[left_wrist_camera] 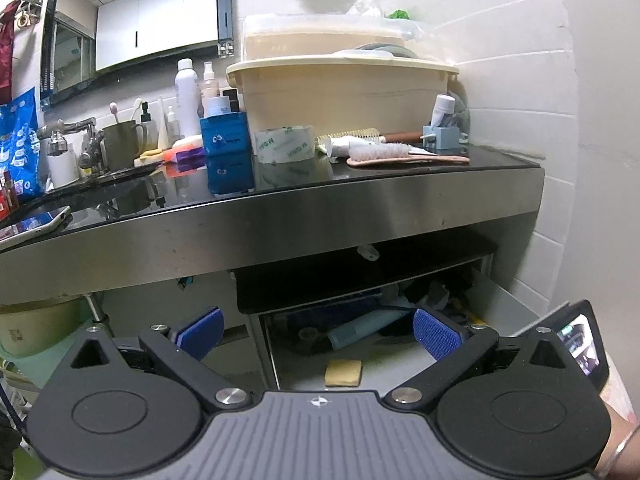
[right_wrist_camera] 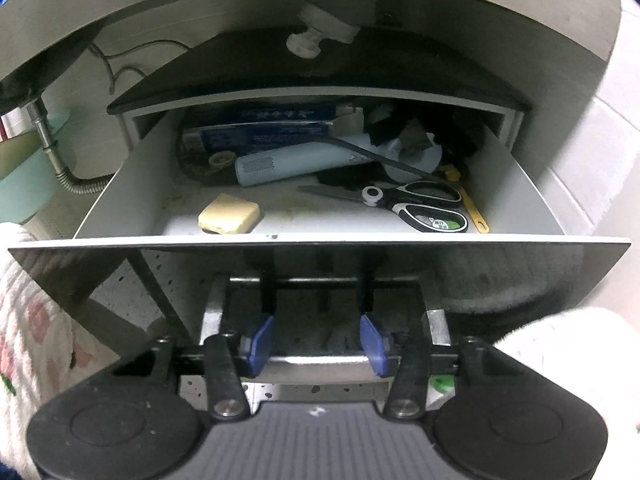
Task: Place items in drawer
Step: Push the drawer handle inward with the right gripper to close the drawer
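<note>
The drawer (right_wrist_camera: 120, 200) under the dark counter (left_wrist_camera: 360, 184) stands pulled open. It holds a yellow sponge (right_wrist_camera: 229, 214), scissors (right_wrist_camera: 416, 204), a pale blue tube (right_wrist_camera: 296, 164) and a blue box (right_wrist_camera: 260, 130). My right gripper (right_wrist_camera: 317, 344) is at the drawer's metal handle (right_wrist_camera: 320, 360), its blue pads (right_wrist_camera: 259, 342) apart on either side of the bar and not pressing it. My left gripper (left_wrist_camera: 316, 330) is open and empty in front of the drawer; the sponge also shows in the left wrist view (left_wrist_camera: 343, 373). A tape roll (left_wrist_camera: 285, 145), a blue box (left_wrist_camera: 225, 134) and brushes (left_wrist_camera: 380, 151) lie on the counter.
A beige tub (left_wrist_camera: 344, 92) stands at the back of the counter, bottles (left_wrist_camera: 187, 96) and a cup (left_wrist_camera: 120, 144) beside a faucet (left_wrist_camera: 66, 132) at left. A phone (left_wrist_camera: 40, 228) lies at the counter's left edge. A tiled wall (left_wrist_camera: 560, 160) runs at right.
</note>
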